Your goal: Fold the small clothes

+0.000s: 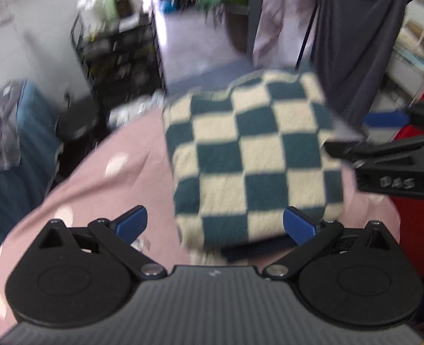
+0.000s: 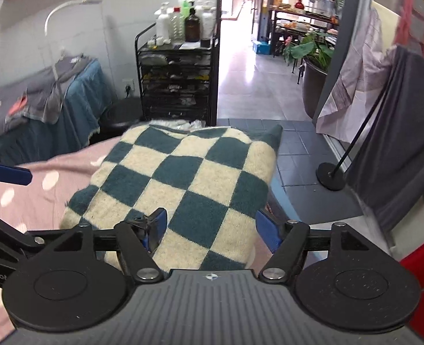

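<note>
Folded checkered cloth on the pink bed

Left tool (image 1: 214, 224) and right tool (image 2: 210, 230) both spread wide around the checkered cloth (image 2: 183, 184), neither clamped.

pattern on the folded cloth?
Checkerboard of dark teal and cream squares on the folded cloth; sharpest in the right wrist view.

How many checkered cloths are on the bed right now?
1. The checkered cloth lies folded on the pink sheet, by the bed's far right edge, ahead of both open grippers. Others could be hidden outside the views.
</note>
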The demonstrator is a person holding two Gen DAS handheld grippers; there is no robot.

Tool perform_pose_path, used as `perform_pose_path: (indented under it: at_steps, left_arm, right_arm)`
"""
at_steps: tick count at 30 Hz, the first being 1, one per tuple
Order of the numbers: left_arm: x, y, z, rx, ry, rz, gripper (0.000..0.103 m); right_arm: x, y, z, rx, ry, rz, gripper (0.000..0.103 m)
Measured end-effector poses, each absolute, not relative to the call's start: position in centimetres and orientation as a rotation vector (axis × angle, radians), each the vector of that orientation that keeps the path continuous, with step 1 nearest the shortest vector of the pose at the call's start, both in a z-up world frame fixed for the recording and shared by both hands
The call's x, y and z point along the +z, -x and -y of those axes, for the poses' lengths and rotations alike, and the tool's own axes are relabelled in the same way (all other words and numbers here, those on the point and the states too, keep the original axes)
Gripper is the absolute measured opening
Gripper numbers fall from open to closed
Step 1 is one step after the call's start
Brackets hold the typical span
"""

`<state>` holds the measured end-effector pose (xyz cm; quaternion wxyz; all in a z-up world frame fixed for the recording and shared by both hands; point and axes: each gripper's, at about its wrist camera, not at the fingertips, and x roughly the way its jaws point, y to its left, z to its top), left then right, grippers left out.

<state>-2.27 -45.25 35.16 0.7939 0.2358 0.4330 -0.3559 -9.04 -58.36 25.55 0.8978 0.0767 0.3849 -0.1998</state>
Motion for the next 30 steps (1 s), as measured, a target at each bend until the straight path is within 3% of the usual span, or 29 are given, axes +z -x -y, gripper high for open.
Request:
perform_pose_path:
  at_steps: [4,30]
  left_arm:
    - [33.9,1.3,46.2,-0.585,-0.637,-1.053,0.103]
    - [34.3,1.9,46.8,-0.668,-0.619,-0.990,0.103]
  right_arm:
    - [26.3,8.6,58.0,-0.394,-0.116,-0.852,0.103]
    - [25.4,7.4,57.7,-0.413,-0.083,-0.980,0.103]
